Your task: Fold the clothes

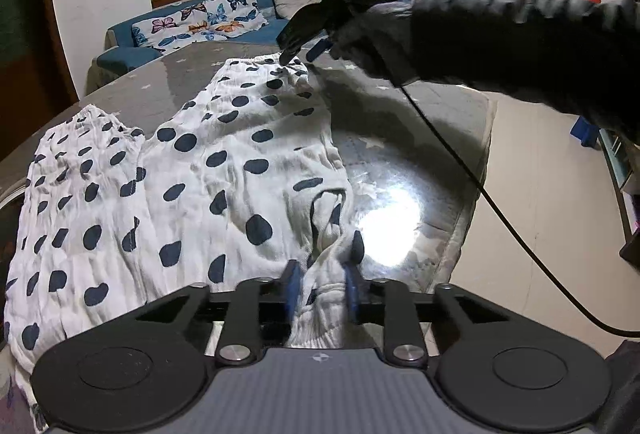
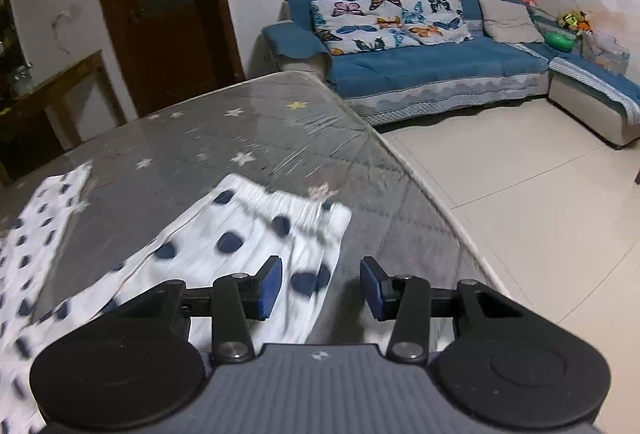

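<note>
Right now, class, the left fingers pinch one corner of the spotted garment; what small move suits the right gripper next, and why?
Probably lower the right gripper and close on the spotted garment's elastic hem: its fingers stand open above the cloth, gripping nothing, while the left gripper already pinches its corner.

A white crinkled-cotton garment with dark navy polka dots [image 1: 208,170] lies spread and wrinkled on the grey star-patterned mattress [image 1: 400,122], one gathered end near its right edge.

White garment [image 1: 224,170], navy polka dots
</note>
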Available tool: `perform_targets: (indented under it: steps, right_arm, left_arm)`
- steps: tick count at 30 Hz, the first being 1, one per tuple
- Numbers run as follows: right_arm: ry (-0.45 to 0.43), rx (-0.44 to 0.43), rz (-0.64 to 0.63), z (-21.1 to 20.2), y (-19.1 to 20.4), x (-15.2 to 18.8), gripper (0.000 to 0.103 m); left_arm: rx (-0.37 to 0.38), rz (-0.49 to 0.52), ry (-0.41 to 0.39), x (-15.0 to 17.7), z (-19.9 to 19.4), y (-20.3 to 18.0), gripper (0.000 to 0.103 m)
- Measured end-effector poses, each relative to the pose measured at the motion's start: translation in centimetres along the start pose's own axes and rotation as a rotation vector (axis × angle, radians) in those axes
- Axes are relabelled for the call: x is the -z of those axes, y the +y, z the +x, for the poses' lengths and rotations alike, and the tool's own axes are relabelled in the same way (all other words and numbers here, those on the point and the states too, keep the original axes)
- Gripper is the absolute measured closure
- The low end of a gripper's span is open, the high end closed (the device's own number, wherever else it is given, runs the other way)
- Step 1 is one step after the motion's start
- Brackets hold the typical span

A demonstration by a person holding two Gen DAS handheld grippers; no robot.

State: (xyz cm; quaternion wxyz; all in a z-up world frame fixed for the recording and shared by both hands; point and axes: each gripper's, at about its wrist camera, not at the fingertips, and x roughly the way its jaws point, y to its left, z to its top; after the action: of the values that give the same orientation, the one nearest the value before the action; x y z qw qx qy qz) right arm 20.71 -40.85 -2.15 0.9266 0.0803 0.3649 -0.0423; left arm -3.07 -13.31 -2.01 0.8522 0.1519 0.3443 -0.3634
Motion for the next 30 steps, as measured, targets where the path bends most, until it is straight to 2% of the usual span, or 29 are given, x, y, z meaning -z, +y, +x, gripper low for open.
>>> perform_targets:
  steps: [2,4,6,9,13,18,24,30]
  right_arm:
    - [-0.006,0.014,0.002,1.0,0.2,-0.5,0.062]
    - [-0.008,0.022,0.002,1.6,0.4,-0.9,0.072]
    - [-0.004,0.038,-0.006,1.9,0.7,-1.1,0.087]
    - [-0.005,0.056,-0.019,2.0,1.2,-1.5,0.094]
    - [-0.022,0.059,0.012,1.3,1.5,-3.0,0.096]
    - [-0.046,0.022,0.012,0.0,3.7,-6.0,0.096]
    - [-0.088,-0.035,-0.006,-0.3,9.0,-9.4,0.097]
    - [-0.099,-0.07,-0.039,1.4,16.2,-11.5,0.097]
  left_arm:
    - [0.009,-0.01,-0.005,-0.2,-0.1,0.3,0.089]
    - [0.014,-0.019,-0.015,-0.4,-0.2,0.5,0.09]
    - [0.018,-0.032,-0.029,-0.6,-0.6,0.9,0.091]
    - [0.025,-0.06,-0.055,-0.7,-1.4,1.6,0.092]
    - [0.03,-0.126,-0.095,-0.9,-2.8,3.0,0.092]
    - [0.005,-0.233,-0.159,-0.7,-5.2,5.6,0.093]
    - [-0.033,-0.372,-0.219,0.3,-7.7,9.0,0.093]
    - [-0.071,-0.507,-0.249,2.2,-9.2,12.2,0.093]
